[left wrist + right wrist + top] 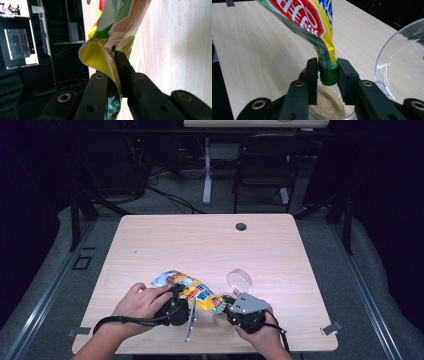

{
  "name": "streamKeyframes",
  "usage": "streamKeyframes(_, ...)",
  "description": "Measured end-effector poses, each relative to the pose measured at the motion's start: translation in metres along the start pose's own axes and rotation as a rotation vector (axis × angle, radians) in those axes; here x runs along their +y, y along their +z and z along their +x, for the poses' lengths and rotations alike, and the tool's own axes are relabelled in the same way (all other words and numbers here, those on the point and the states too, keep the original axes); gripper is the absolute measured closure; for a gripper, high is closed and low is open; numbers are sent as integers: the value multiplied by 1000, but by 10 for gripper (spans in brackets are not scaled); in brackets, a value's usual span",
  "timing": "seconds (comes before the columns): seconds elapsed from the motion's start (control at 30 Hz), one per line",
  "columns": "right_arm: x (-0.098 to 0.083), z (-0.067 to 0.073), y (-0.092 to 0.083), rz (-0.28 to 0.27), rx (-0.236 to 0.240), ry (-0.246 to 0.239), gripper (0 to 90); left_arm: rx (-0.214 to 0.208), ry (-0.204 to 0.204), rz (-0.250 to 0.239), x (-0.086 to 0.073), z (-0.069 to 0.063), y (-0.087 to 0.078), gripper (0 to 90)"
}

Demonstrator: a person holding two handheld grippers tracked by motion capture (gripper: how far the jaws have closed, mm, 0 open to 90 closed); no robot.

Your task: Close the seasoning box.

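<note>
My right claw [325,75] is clamped on the green screw spout [329,76] of a printed refill pouch [312,20], 1 black jaw on each side of the threaded neck, and that spout points down over the mouth of a clear round jar [352,115] just below the jaws. In the jar lies a bed of pale tan granules [329,103], fine and sandy; I cannot tell what they are, nor how deep they go, since the jar's walls sit under the jaws. Just beside the jar, at the right of the right gripper view, a clear plastic lid [402,67] stands tilted on its edge on the bench [262,50].

My left claw [116,75] is closed tight on the other end of the pouch [112,32], pinching the crumpled yellow foil near its bottom seam so that the bag runs away from the jaws toward the far hand. From the high view the pouch [192,292] is slung between the left claw [182,305] and the right claw [235,310], near the front edge of the bench [200,240], with the lid [240,280] just behind the right hand [260,332] and the left hand [140,302] gripping its tool.

My judgement: the pour is under way or nearly done. The jar is open, the lid is off, product is already in the jar, and the pouch looks slack and partly flattened. I see no grains falling at the spout. What I reckon is left is to finish emptying, lift the spout clear, set the pouch down, and put the lid back on.
</note>
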State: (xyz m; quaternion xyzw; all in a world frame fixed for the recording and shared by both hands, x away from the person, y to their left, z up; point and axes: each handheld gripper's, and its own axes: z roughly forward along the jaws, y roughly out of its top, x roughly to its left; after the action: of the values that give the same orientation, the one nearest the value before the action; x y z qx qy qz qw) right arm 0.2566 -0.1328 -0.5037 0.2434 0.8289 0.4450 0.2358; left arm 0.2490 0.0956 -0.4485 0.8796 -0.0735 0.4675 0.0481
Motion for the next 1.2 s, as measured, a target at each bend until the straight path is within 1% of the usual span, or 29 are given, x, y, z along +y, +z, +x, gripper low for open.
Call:
streamKeyframes(0.03, 0, 0, 0, 2, 1, 0, 717, -1, -8, -1, -1, -1, 1, 886)
streamKeyframes(0.07, 0, 0, 0, 5, 0, -2, 717, -4, -26, -14, -2, -2, 2, 885)
streamKeyframes(0.1, 0, 0, 0, 5, 0, -3, 717, -8, -24, -5, -2, -3, 2, 885)
streamKeyframes(0.13, 0, 0, 0, 6, -1, -3, 717, -11, -25, -9, -3, -3, 3, 885)
streamKeyframes(0.17, 0, 0, 0, 4, -2, -2, 717, -18, -39, -10, -4, -4, 4, 885)
streamKeyframes(0.2, 0, 0, 0, 1, -1, -1, 717, -21, -39, -13, -4, -4, 5, 885)
streamKeyframes(0.27, 0, 0, 0, -2, -2, 0, 717, -25, -62, -21, -6, -5, 6, 885)
streamKeyframes(0.37, 0, 0, 0, -3, -3, -1, 717, -24, -73, -22, -7, -6, 6, 886)
streamKeyframes(0.43, 0, 0, 0, -2, -2, -3, 717, -30, -82, -30, -9, -7, 7, 886)
streamKeyframes(0.47, 1, 0, 0, -1, -2, -3, 717, -31, -95, -30, -9, -9, 7, 886)
streamKeyframes(0.63, 0, 0, 1, 3, -1, -4, 717, -42, -114, -33, -12, -13, 11, 886)
streamKeyframes(0.7, 0, 0, 1, 2, -1, -4, 717, -40, -124, -41, -12, -15, 12, 885)
streamKeyframes(0.77, 0, 0, 1, 3, -2, -4, 718, -39, -125, -44, -13, -15, 12, 885)
streamKeyframes(0.87, 0, 0, 1, 1, -2, -6, 717, -41, -145, -56, -14, -16, 14, 886)
streamKeyframes(0.93, 0, 0, 1, -2, -3, -4, 717, -48, -160, -54, -15, -17, 14, 886)
streamKeyframes(1.2, 1, 0, 1, -4, -4, -8, 717, -63, -192, -66, -18, -19, 16, 886)
